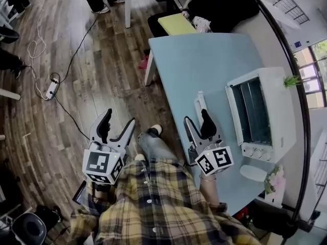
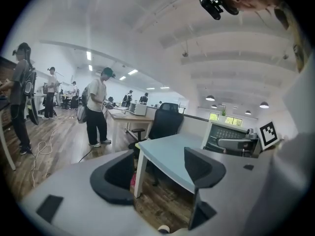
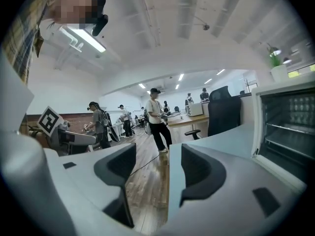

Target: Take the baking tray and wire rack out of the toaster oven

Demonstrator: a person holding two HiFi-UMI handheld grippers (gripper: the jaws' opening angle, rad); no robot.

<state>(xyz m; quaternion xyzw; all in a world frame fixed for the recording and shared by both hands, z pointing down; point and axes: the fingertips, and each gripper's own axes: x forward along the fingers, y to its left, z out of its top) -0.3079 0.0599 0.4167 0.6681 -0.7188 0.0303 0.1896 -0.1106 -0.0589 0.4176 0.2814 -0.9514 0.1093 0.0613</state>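
White toaster oven (image 1: 278, 111) – pale blue table (image 1: 204, 65) – yellow plaid shirt (image 1: 163, 203), brown plank floor (image 1: 76, 50).

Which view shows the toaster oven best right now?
Head view: the whole toaster oven from above, cavity and knobs included. Right gripper view catches only its open front at the right edge. Left gripper view has it small and distant.

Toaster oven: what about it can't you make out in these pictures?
Head view: toaster oven interior too dark and small to tell what sits inside.
Right gripper view: the picture's right edge cuts it off.
Left gripper view: the right gripper hides its lower front.
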